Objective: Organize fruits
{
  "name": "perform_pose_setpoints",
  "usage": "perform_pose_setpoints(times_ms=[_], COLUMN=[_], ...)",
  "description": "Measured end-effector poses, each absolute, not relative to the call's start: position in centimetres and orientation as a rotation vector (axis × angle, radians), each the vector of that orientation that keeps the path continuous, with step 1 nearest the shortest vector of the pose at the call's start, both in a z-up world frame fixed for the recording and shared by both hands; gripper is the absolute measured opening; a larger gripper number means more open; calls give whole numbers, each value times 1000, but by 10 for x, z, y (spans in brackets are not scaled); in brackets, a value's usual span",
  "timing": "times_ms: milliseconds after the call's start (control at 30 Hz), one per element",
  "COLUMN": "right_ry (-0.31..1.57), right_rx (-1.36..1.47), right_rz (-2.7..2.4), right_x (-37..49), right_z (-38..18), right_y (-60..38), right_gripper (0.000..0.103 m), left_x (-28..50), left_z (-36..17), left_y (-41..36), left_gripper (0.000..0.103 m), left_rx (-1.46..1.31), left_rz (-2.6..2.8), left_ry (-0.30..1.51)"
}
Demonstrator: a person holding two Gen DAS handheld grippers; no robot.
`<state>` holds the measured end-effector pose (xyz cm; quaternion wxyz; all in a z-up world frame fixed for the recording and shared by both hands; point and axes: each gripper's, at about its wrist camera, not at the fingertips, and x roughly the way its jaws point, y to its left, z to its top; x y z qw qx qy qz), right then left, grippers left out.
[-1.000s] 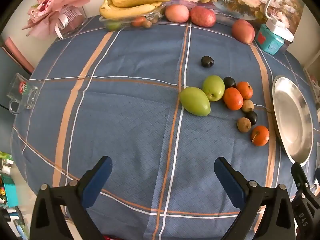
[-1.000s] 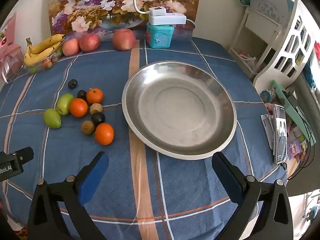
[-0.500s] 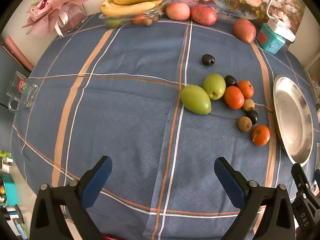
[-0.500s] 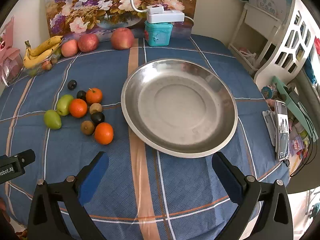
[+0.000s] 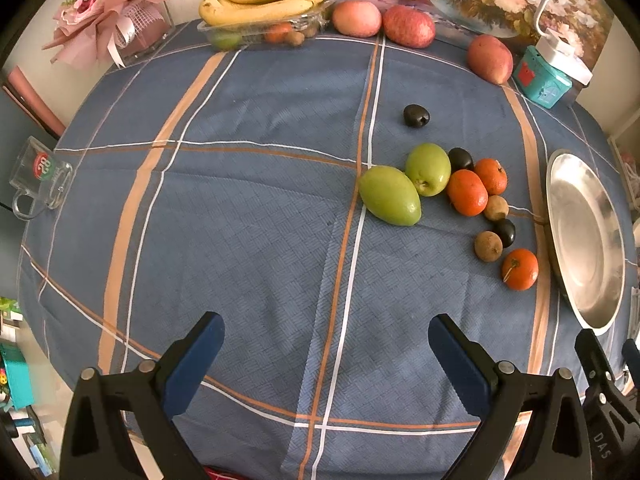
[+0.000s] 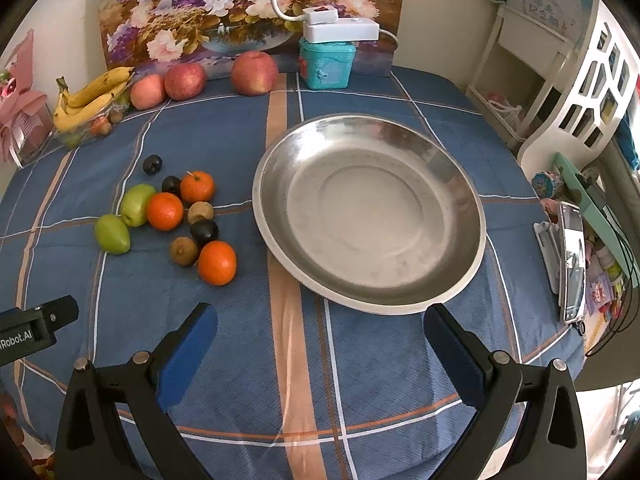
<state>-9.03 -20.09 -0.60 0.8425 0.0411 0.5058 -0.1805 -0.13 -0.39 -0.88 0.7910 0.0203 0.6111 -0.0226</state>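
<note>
While hovering above the blue checked desk, left gripper with jaws wide apart, clamped on nothing. Ahead of those jaws and to their right, loose fruit in one cluster: two green fruits touching, three oranges, two brown longans, dark plums tucked among them. One more plum apart, farther ahead. Steel plate at the far right of the left jaws, bare inside.

Right gripper likewise spread open, gripping nothing. Plate directly ahead of these jaws, its near rim close to the right fingertip; nothing in it. Fruit cluster ahead and left of the left fingertip, nearest orange just beside the plate, not touching.

Far ahead at the desk's back edge: clear plastic tray holding bananas on top and small fruit beneath; three red apples loose beside it; teal tin under a white lamp base.
</note>
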Motion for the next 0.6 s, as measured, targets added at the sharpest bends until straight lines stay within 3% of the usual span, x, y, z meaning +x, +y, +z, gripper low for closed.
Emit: perform_pose_setpoints(times_ms=[600], right_ry=[1073], right_rx=[97], right_rz=[-378], right_x=[-90], right_z=[-7], right_y=[-203], right_gripper=[103], left_x=[-1], left_z=[-12], left_y=[-3], left_gripper=[103], left_rx=[33], left_rz=[-43], left_ry=[1326])
